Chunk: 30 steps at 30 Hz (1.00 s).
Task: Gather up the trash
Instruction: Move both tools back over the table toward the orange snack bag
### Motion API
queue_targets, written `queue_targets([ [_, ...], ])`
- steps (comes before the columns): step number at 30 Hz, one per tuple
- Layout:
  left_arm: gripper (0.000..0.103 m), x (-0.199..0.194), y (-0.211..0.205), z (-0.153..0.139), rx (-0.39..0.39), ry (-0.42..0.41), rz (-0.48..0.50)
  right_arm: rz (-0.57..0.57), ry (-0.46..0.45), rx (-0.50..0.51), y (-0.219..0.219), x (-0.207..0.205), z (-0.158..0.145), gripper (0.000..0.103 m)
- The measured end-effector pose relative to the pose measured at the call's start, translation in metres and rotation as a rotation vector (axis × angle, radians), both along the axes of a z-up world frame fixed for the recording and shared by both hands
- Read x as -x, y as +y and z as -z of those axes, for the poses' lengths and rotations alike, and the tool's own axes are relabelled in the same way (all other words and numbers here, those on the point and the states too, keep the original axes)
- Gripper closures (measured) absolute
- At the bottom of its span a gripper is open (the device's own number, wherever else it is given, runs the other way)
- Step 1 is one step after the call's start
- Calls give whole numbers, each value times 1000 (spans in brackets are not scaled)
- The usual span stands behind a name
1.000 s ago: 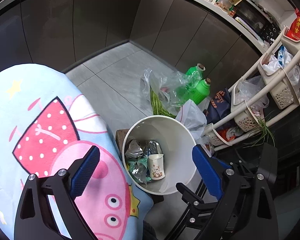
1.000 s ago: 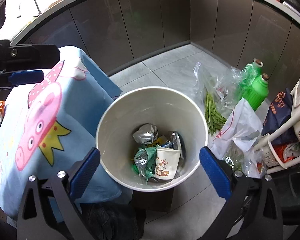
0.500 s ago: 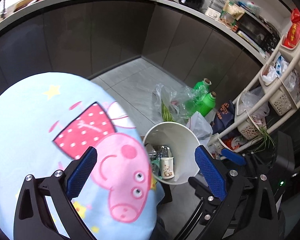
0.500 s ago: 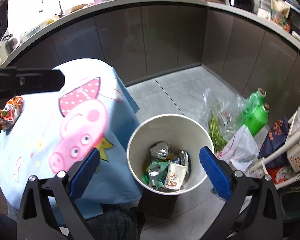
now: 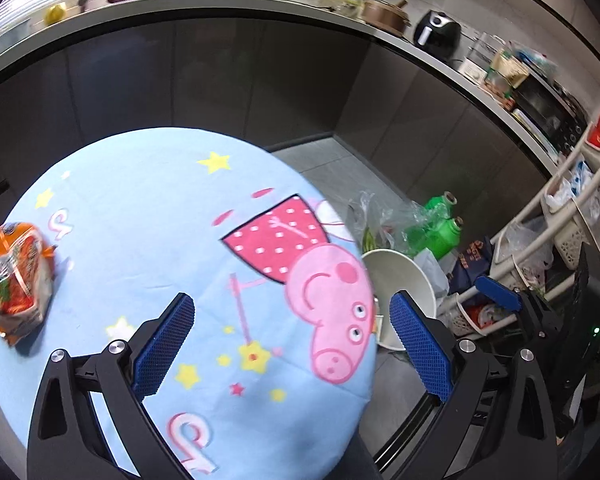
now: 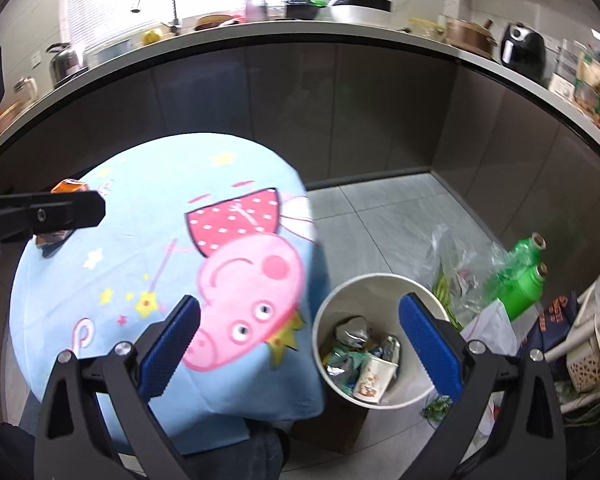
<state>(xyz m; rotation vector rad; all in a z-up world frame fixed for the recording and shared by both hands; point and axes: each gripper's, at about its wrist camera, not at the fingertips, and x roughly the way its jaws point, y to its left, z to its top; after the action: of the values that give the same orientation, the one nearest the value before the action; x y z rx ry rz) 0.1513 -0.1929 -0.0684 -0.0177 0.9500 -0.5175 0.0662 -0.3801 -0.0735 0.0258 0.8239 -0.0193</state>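
Snack packet (image 5: 17, 276): lies at the bench's (image 5: 140, 220) far left edge, long axis running away from me. Left gripper (image 5: 292, 348): jaws spread, empty, nearer arm; packet lies off to their left. Right gripper (image 6: 300, 348): jaws spread, empty. Bin (image 6: 340, 296): floor, beside the bench's right edge.

We see an orange snack packet (image 5: 18, 278), crumpled and puffy, lying alone near the far left edge of the blue cartoon tablecloth (image 5: 148, 240). A white bin (image 6: 380, 292) stands upright on the floor just beside the table, holding a printed paper cup (image 6: 374, 374), tilted, among silver and green wrappers (image 6: 342, 356).
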Motion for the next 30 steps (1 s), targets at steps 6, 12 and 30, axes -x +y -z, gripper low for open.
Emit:
queue_targets([
  [6, 9, 3, 63, 4, -4, 9, -133, -112, -9, -34, 40, -16, -5, 3],
  [12, 9, -1, 147, 6, 0, 15, -305, -220, -2, -16, 88, -35, -5, 3],
  [30, 42, -60, 271, 55, -6, 136, -488, -345, 48, 29, 164, -54, 3, 3],
])
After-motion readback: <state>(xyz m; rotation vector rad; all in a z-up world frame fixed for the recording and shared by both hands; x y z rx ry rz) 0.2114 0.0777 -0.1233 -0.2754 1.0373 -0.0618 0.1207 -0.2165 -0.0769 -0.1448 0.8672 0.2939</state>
